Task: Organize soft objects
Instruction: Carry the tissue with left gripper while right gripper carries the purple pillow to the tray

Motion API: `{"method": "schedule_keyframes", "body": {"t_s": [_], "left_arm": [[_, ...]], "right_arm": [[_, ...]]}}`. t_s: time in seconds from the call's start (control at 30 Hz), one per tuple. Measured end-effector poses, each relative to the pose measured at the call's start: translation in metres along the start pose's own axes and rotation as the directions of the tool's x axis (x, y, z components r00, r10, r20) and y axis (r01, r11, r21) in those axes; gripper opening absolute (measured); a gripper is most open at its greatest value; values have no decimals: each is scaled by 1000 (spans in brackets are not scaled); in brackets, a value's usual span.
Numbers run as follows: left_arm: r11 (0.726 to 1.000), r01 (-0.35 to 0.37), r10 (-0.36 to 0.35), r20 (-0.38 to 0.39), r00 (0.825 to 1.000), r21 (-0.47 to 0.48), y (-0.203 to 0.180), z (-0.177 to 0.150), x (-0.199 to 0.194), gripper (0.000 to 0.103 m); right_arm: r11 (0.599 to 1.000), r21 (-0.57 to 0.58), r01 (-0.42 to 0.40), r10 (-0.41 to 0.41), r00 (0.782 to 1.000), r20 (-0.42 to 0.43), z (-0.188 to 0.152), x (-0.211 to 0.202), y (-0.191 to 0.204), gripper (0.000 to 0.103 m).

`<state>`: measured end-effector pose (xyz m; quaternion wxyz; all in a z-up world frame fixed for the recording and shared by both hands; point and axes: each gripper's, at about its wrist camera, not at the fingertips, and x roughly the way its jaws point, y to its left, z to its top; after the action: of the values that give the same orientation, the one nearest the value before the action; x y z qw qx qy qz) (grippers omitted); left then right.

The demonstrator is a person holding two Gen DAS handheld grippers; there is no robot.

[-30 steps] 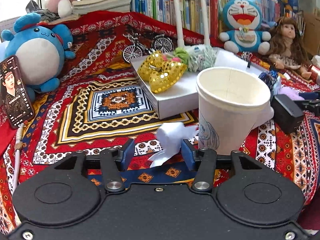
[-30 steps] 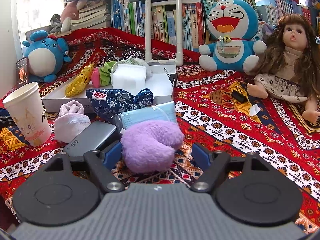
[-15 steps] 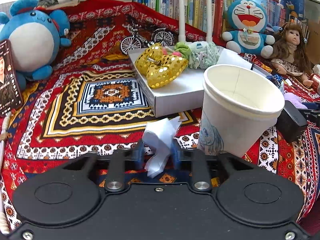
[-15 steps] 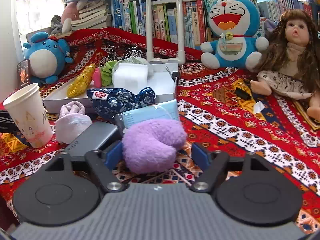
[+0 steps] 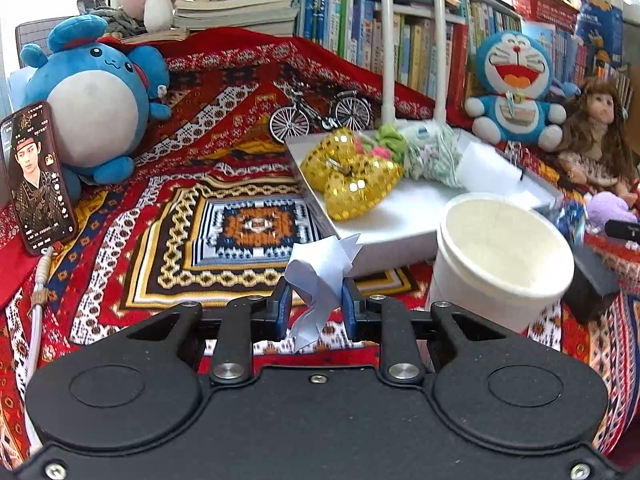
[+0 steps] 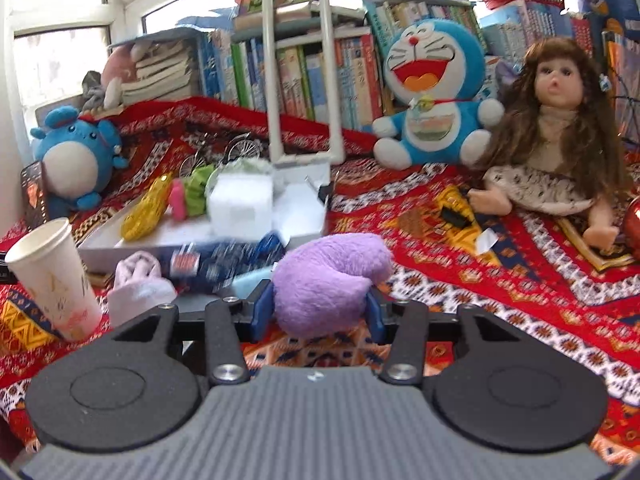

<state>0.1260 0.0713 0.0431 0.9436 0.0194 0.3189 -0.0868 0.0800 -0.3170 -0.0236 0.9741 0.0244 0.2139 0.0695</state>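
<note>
Covering the whole work surface, a red patterned cloth (image 5: 120, 216) runs up to a row of books (image 6: 304, 76) at the back. Doraemon plush (image 6: 432, 96) sits against the books, long-haired doll (image 6: 556, 128) just beside it. Round blue plush (image 5: 92, 104) far side of the cloth, phone (image 5: 38, 176) propped upright against it. White shallow box (image 5: 400, 220) mid-cloth, holding a gold sequin piece (image 5: 352, 176), a green scrunchie (image 5: 390, 140), something pink between those two, a pale patterned fabric bundle (image 5: 436, 156) and a white block (image 6: 240, 204). Two white poles (image 6: 276, 60) rise from the back edge of the box. Miniature bicycle (image 5: 320, 114) stands behind the box. Paper cup (image 5: 500, 256) upright in front of the box, near the left gripper. Dark blue printed pouch (image 6: 224, 264) lies blurred in front of the box; a pale pink cloth bundle (image 6: 138, 284) between it and the cup.

Right gripper (image 6: 318, 312): both blue pads pressed into a purple fuzzy plush (image 6: 328, 280), squeezed from either side, grip firm; whether it is lifted off the cloth cannot be told. Left gripper (image 5: 316, 306): pads closed in tight on a crumpled white paper tissue (image 5: 320, 276), which sticks up above the fingers and hangs a little below them, just beside the cup.
</note>
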Motion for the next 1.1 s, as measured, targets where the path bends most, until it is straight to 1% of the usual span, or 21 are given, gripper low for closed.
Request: {"method": "schedule_keyframes", "body": {"t_s": [0.2, 0.3, 0.43, 0.57, 0.67, 0.8, 0.9, 0.97, 1.1], "left_arm": [[996, 67, -67, 11, 998, -56, 7, 30, -2, 24], [991, 114, -114, 0, 993, -65, 6, 47, 0, 24], [980, 174, -180, -54, 982, -97, 2, 64, 16, 24], [971, 199, -216, -124, 969, -132, -3, 76, 42, 24], [960, 215, -246, -177, 953, -179, -3, 83, 64, 24], [960, 206, -246, -216, 945, -191, -6, 89, 86, 24], [962, 190, -237, -248, 939, -197, -7, 91, 103, 24], [964, 172, -224, -264, 938, -205, -7, 91, 113, 24], [965, 162, -216, -277, 936, -205, -7, 92, 129, 24]], "right_arm": [[1000, 27, 15, -15, 1000, 1, 23, 1, 2, 51], [999, 37, -7, 8, 1000, -12, 37, 5, 7, 51], [999, 20, -48, 49, 997, -59, 51, 19, 21, 51], [996, -5, -92, 91, 990, -111, 60, 38, 39, 51], [992, -21, -121, 117, 982, -147, 63, 51, 51, 51], [989, -37, -145, 136, 972, -194, 65, 68, 65, 52], [987, -23, -161, 152, 963, -221, 68, 80, 70, 51], [986, -12, -166, 159, 959, -233, 69, 87, 70, 51], [987, 18, -162, 162, 954, -254, 74, 102, 68, 50]]}}
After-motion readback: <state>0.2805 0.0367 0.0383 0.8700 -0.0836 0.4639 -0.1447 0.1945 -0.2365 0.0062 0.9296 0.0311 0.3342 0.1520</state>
